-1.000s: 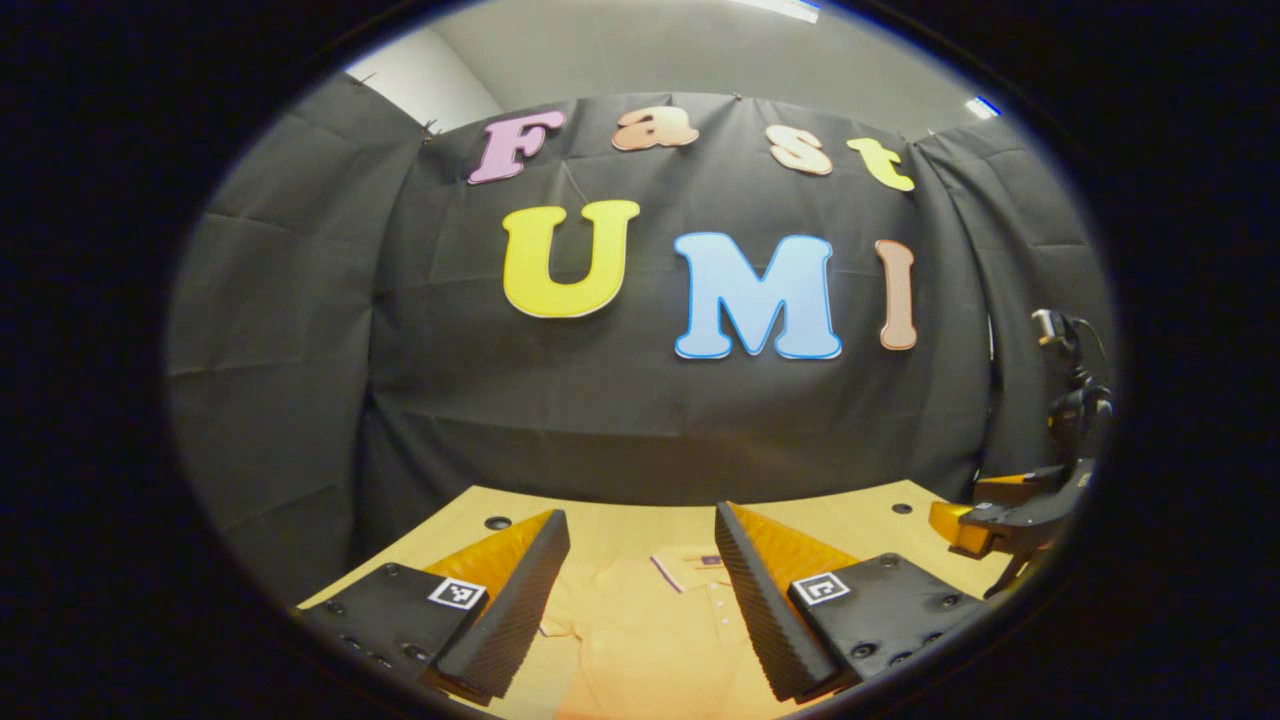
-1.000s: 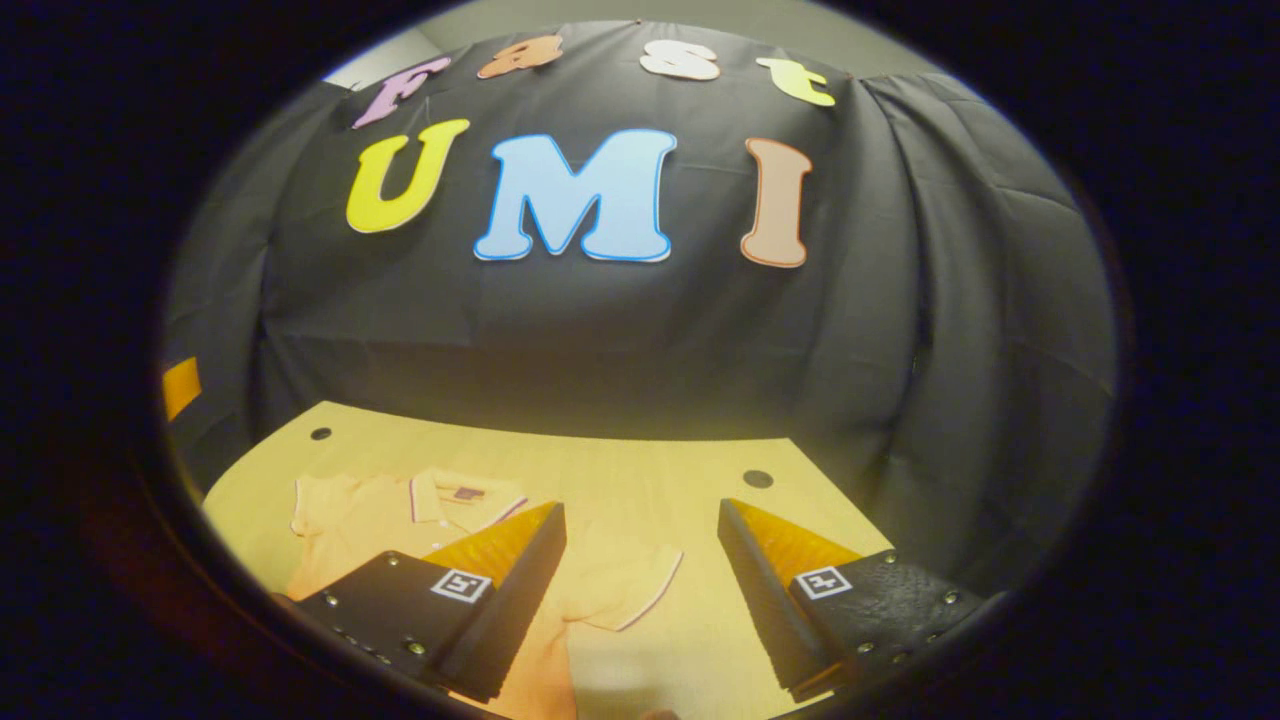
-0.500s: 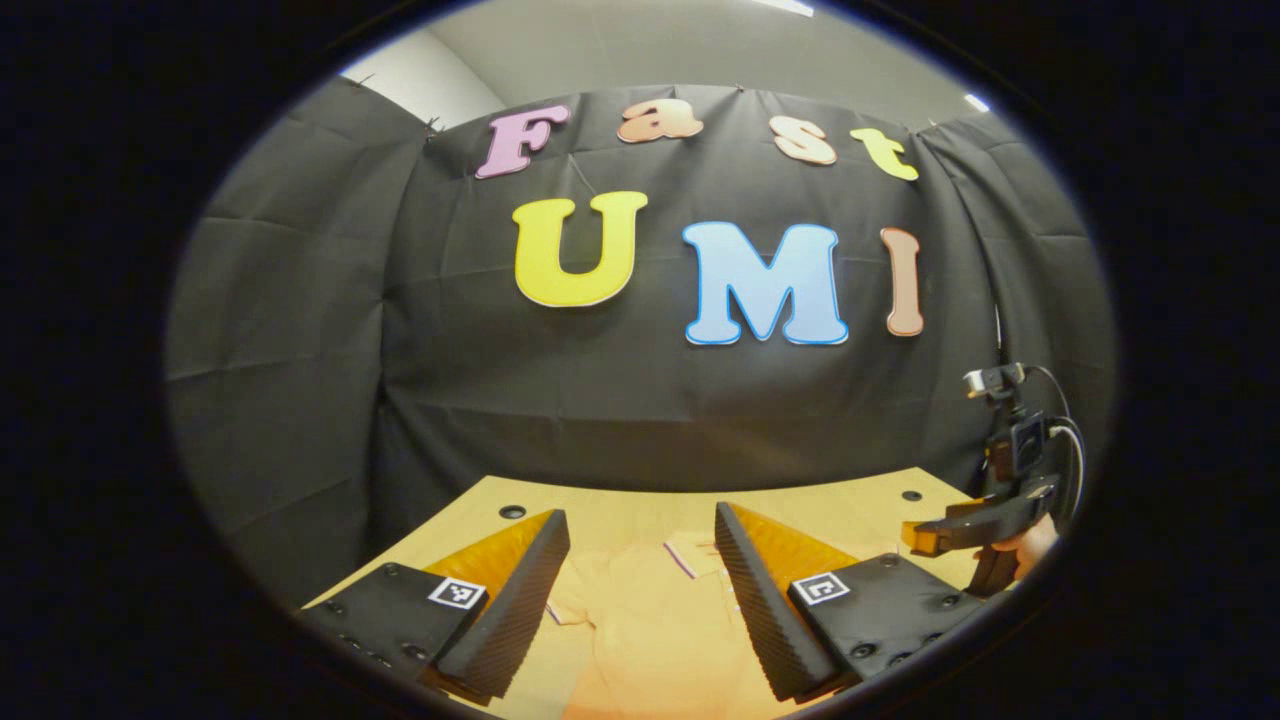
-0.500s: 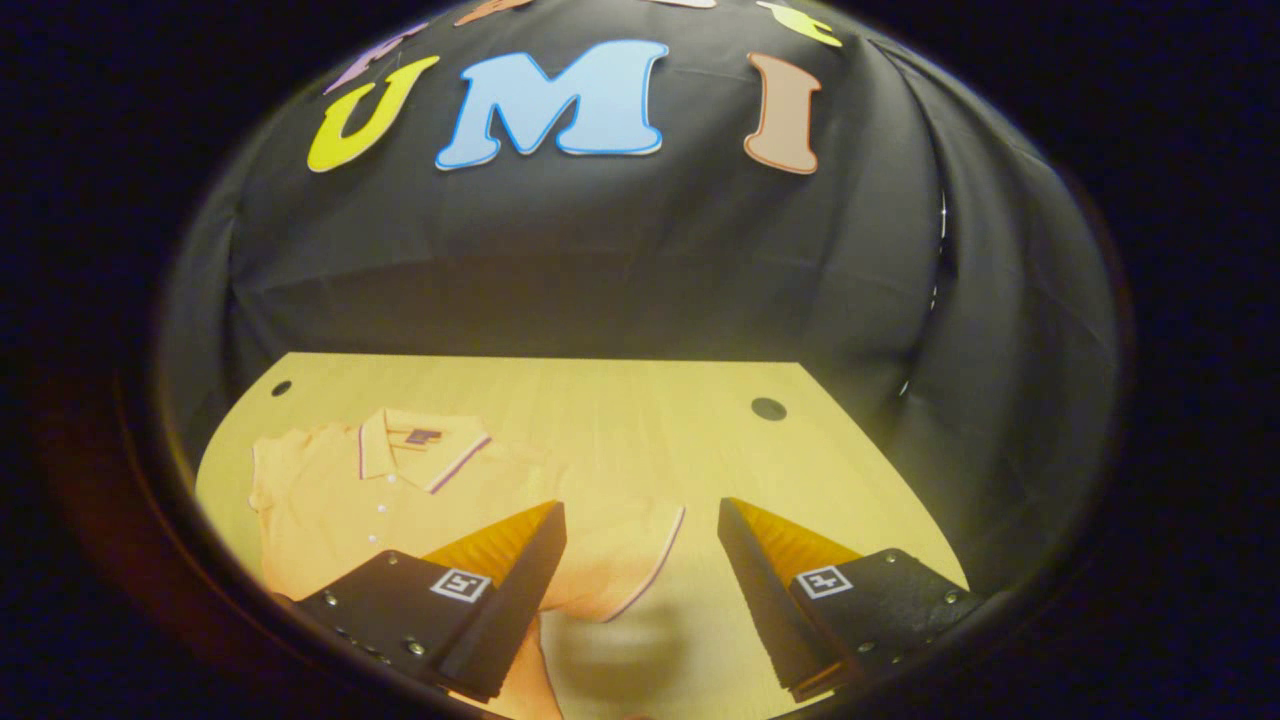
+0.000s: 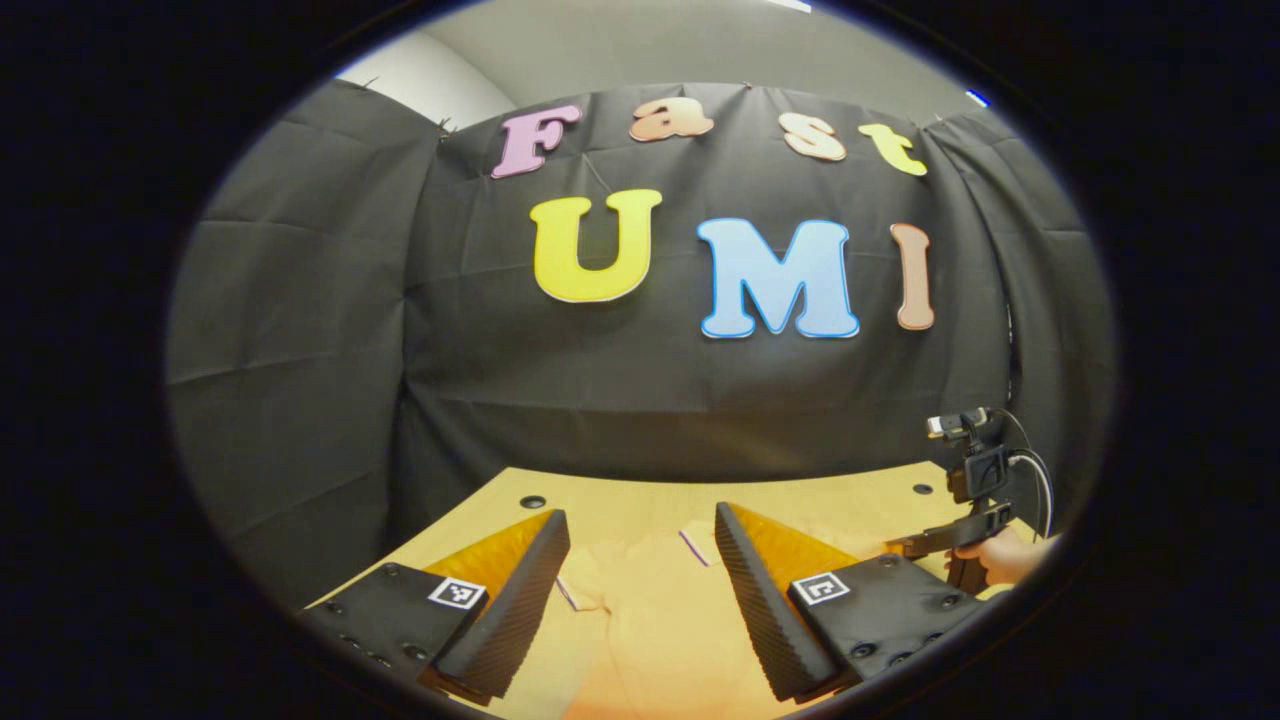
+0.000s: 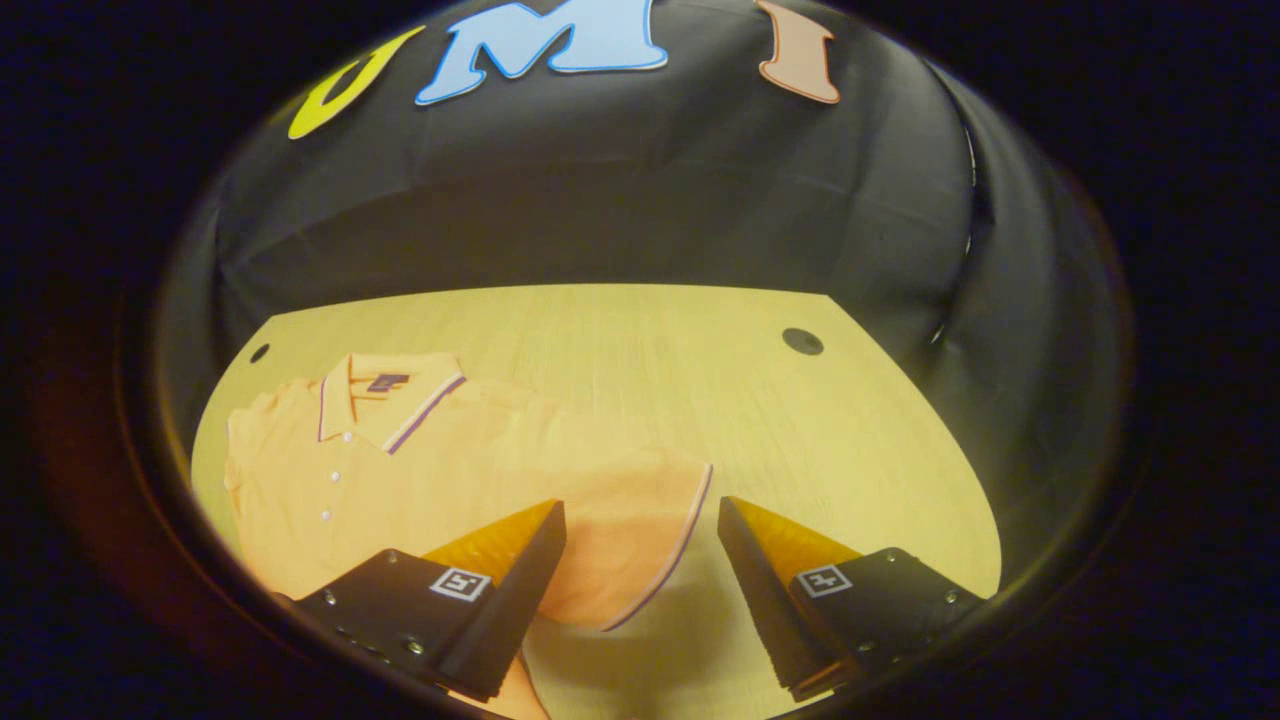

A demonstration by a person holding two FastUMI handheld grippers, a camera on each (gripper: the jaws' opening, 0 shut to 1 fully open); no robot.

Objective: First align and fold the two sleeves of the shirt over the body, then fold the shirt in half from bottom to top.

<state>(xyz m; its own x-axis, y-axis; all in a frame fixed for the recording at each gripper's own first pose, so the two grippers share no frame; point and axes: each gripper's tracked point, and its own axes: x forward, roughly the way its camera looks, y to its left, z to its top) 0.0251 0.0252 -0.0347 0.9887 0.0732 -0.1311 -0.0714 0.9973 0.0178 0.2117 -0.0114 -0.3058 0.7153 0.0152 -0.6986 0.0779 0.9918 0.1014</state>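
An orange polo shirt [image 6: 420, 470] lies flat on the wooden table [image 6: 700, 380], collar [image 6: 385, 392] toward the black wall. Its sleeve [image 6: 640, 520], edged with a purple stripe, spreads out to the side. My right gripper [image 6: 640, 565] hovers open just above that sleeve, and the trimmed cuff lies between its fingers. In the left gripper view, my left gripper [image 5: 640, 575] is open above the shirt [image 5: 650, 630], near the collar and shoulder. The right gripper [image 5: 905, 545] appears there at the far right, held by a hand [image 5: 1010, 560].
Round holes [image 6: 802, 341] [image 6: 259, 352] mark the table's back corners. The black cloth wall closes the booth behind and on both sides. Bare wood [image 6: 860, 470] extends to the right of the sleeve up to the table's edge.
The right gripper has tipped downward and come closer to the sleeve, which now lies between its fingers. In the left gripper view it has sunk lower. Both stay open.
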